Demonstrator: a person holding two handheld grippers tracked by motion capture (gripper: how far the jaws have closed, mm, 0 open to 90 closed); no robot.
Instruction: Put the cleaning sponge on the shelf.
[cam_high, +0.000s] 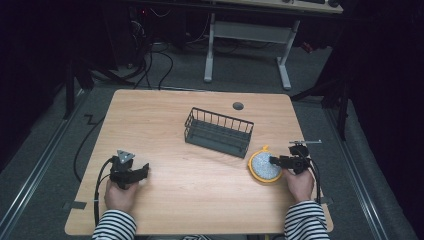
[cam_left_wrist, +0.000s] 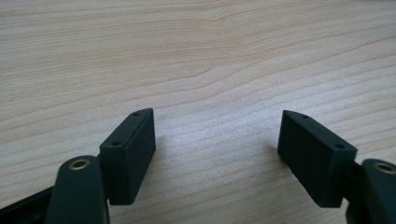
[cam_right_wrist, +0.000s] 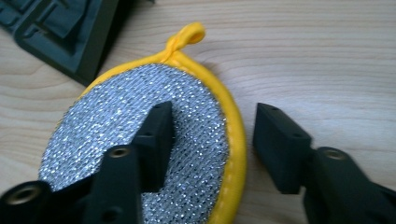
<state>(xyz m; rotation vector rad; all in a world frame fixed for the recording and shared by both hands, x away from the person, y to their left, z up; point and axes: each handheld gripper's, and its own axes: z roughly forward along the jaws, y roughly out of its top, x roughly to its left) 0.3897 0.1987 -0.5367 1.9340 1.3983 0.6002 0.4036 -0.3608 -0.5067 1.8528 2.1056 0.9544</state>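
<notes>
1. The work in hand looks like picking up the round scrubbing pad (cam_high: 265, 167), probably to put it in the wire basket (cam_high: 218, 131); that is my reading of the layout.
2. The pad lies flat on the wooden table (cam_high: 190, 200), near the right edge and just beside the basket's right corner, silver side up, its yellow loop pointing away from the person.
3. The right gripper (cam_right_wrist: 212, 140) is at the pad's right rim. In the right gripper view one jaw sits over the silver face and the other stands on the bare wood outside the yellow border, so the rim lies between them. The jaws are partly closed but not yet pinching; the pad is not gripped.
4. The left gripper (cam_high: 131, 170) rests on the table at the left, well apart from the pad. In the left gripper view its jaws stand wide apart with only wood between them.
5. Done: the approach. Left: closing on the rim, lifting, carrying, and dropping the pad in the basket, which looks empty.
6. Count: one pad, one basket, two grippers, one table.
</notes>
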